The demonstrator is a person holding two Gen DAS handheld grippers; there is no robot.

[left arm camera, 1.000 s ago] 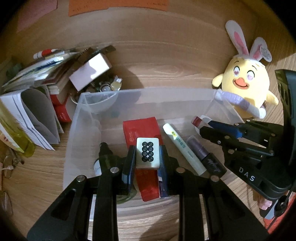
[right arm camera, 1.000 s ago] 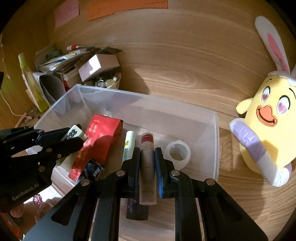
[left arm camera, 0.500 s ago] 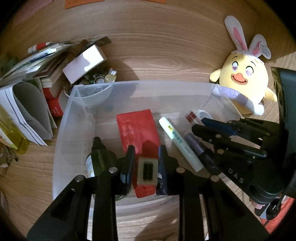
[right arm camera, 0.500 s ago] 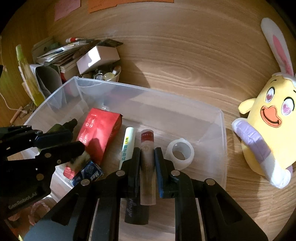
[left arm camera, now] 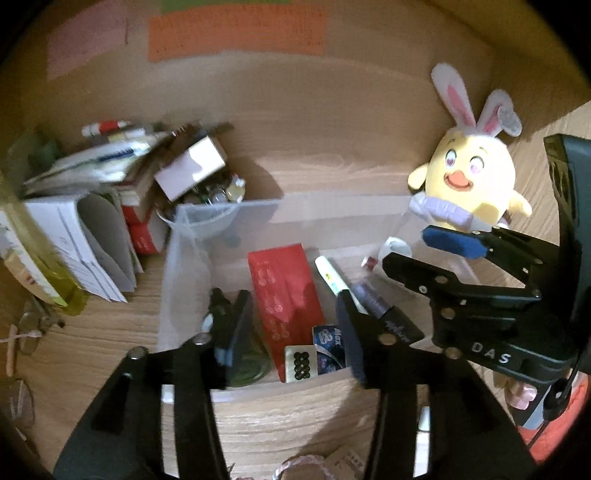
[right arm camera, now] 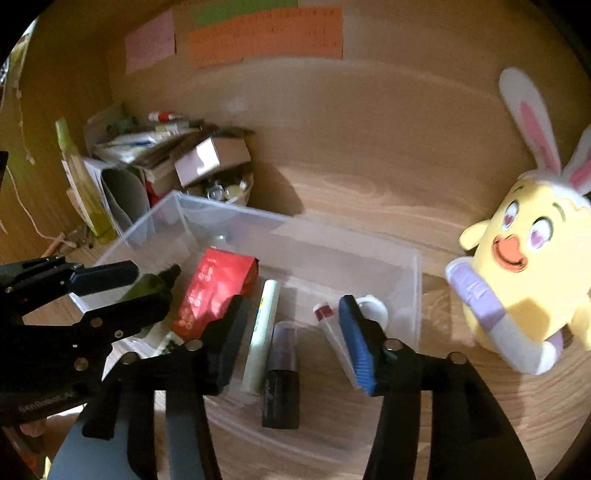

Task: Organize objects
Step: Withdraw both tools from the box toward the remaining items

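A clear plastic bin [left arm camera: 332,206] [right arm camera: 295,225] sits on the wooden desk. In it lie a red box [left arm camera: 284,288] [right arm camera: 214,291], a white pen [left arm camera: 328,277] [right arm camera: 260,332], a dark purple-capped tube [left arm camera: 388,317] [right arm camera: 280,376], a mahjong tile [left arm camera: 301,363], a blue packet [left arm camera: 328,347], a dark green bottle [right arm camera: 147,284], a clear red-capped tube [right arm camera: 332,336] and a tape roll [right arm camera: 373,310]. My left gripper [left arm camera: 295,317] is open and empty above the bin's near edge. My right gripper [right arm camera: 291,332] is open and empty over the tubes.
A yellow bunny-eared plush [left arm camera: 472,184] [right arm camera: 532,266] stands right of the bin. A pile of papers, books and a small box [left arm camera: 110,184] [right arm camera: 166,158] is at the back left, with a bowl of small items [left arm camera: 210,199]. Sticky notes [right arm camera: 258,33] hang on the back wall.
Both grippers have opened. The left one let go of the mahjong tile, which now lies in the bin. The right one released the red-capped tube into the bin. Both drew back.
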